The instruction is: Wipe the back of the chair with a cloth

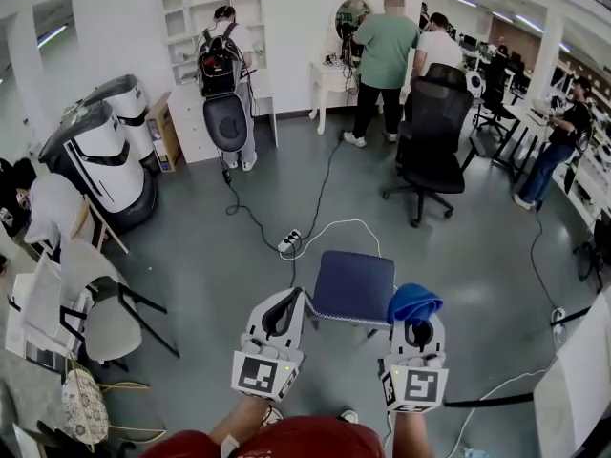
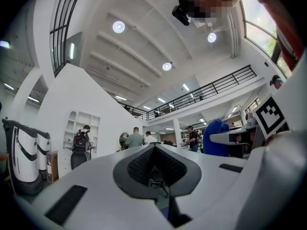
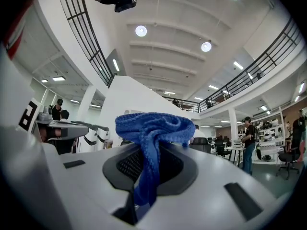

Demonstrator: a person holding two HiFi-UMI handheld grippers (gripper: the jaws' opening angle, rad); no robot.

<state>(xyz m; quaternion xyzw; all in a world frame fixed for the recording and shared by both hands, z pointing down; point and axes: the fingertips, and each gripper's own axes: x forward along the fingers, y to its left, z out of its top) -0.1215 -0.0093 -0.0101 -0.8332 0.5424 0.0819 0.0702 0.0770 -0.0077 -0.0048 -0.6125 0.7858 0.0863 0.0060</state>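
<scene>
Holding the crumpled blue knitted cloth (image 3: 152, 124), the right tongs (image 1: 417, 326) are closed on a twisted tail of the fabric. The bulk of the fabric bunches over and ahead of the tips. This grip appears intended to present a soft wad forward as the wiping face, with the hard tips kept behind it. The left tongs (image 1: 289, 300) are closed with nothing between them; the left gripper view shows the ribbed pads meeting around an empty recess. They sit level with the right tongs and well to their left, probably kept free to steady the work or to stay clear of the wiping path. The navy-blue padded chair with dark legs (image 1: 353, 286) stands on the grey floor (image 1: 220, 256) just ahead of both tongs and between their lines of reach, nearer the right pair. The cloth overlaps the chair's near right corner in the head view, but contact cannot be confirmed. From this steep angle it cannot be determined whether the blue panel in view is the seat or the back. Wiping is judged not yet started; the next move calls for bringing the wad against the backrest.
</scene>
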